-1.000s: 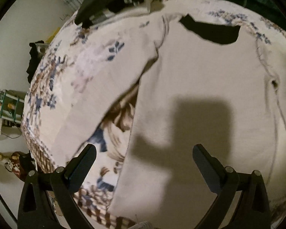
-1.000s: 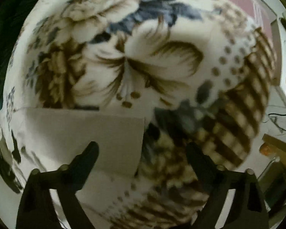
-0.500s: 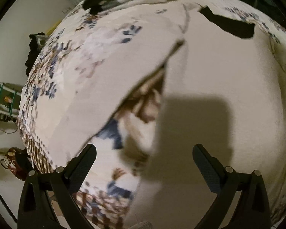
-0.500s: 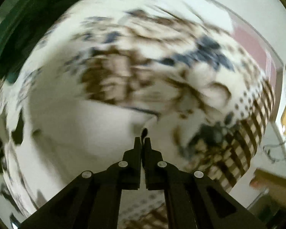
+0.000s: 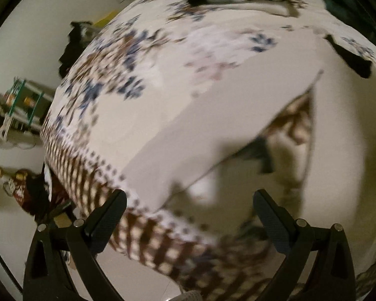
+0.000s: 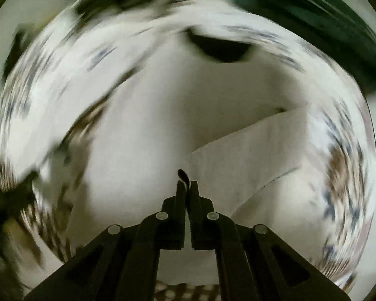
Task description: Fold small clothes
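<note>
Cloth is pinched in my right gripper (image 6: 187,188). Its two fingers are pressed together at the low middle of the right view, and a thin dark bit of fabric pokes up from between the tips. I think it is an edge of the white shirt (image 6: 143,130), but the picture is too blurry to be sure which edge.

My left gripper (image 5: 189,215) is wide open and holds nothing. Its fingers sit at the lower left and lower right of the left view, with cloth between and beyond them.

Just past my right fingertips, the shirt fills the middle of the right view. A flap of it is folded over at the right, and its edge runs from the middle up to the right. Farther up, near the top middle, is the dark neck hole (image 6: 220,49). So the shirt's long way runs from my gripper up the frame, and the neck points away from me.

In the left view, the shirt's sleeve (image 5: 213,135) slants from the lower middle up to the right. The shirt's body fills the right side.

Under it all is the flowery blanket (image 5: 117,80).

My right gripper is the nearer one and has the hold, so I think it should carry the fold across.
</note>
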Motion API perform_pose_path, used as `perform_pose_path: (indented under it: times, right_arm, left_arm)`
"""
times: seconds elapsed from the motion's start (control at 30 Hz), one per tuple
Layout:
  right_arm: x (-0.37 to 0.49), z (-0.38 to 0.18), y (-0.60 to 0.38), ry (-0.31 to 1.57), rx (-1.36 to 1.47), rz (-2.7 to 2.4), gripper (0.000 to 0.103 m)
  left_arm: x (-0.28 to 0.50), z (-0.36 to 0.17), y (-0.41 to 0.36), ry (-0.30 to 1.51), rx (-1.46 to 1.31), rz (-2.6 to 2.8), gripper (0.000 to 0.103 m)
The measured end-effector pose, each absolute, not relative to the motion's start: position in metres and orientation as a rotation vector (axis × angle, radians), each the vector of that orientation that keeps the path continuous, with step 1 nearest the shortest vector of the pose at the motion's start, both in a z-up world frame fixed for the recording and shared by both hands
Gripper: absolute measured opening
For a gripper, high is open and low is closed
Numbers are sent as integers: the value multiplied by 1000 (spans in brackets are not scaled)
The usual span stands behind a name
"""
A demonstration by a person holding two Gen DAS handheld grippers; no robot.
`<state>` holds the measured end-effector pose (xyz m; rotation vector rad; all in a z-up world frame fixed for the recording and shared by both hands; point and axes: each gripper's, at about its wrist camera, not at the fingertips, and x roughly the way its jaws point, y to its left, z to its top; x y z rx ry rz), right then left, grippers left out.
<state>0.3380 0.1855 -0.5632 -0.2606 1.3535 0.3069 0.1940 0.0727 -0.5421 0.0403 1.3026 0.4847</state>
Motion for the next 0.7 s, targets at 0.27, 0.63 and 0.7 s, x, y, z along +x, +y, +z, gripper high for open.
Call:
perform_pose_path:
  times: [0.27, 0.63, 0.7]
  right_arm:
    - [270, -623, 274, 1456, -444, 446, 2]
    - [279, -626, 196, 1666, 0, 388, 58]
    - [281, -622, 168, 1669, 86, 343, 61]
  left_arm:
    - [167, -553, 130, 1331, 7, 589, 103]
    - [135, -557, 193, 1367, -260, 610, 103]
    - [126, -567, 215, 1376, -422, 604, 103]
